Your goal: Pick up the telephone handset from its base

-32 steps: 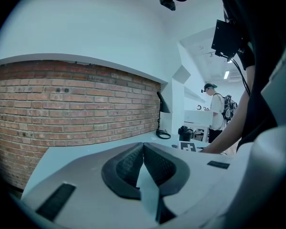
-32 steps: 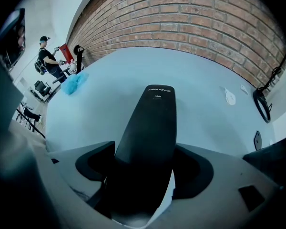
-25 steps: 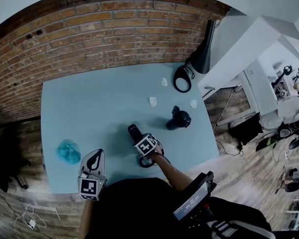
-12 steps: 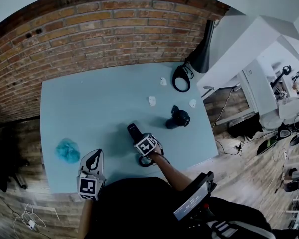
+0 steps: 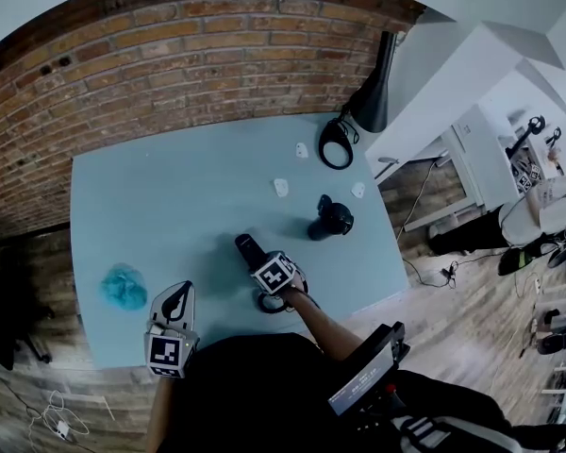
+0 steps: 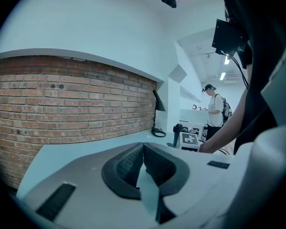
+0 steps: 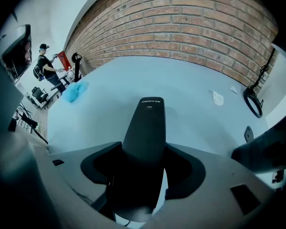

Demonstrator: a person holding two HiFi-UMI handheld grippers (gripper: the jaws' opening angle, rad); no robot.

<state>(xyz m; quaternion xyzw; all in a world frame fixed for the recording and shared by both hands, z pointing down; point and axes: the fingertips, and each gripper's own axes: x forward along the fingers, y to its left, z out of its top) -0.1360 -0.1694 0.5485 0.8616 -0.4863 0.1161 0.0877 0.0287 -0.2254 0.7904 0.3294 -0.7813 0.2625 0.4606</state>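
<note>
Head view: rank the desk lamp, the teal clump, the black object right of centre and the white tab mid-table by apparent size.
1. desk lamp
2. teal clump and black object: nearly alike, so not ranked against each other
3. white tab

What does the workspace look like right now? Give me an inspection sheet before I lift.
Surface: light blue table.
Job's things: black handset, between the right tool's jaws.
Clutter: blue bundle, black gadget, small white pieces, lamp at the far edge.
Grippers: right tool, jaws have just been closing around the handset, firm grip unclear; left tool shut, empty.
Cables: loose cord on the floor, left of the table.
Surroundings: brick wall behind; person standing in the background.
</note>
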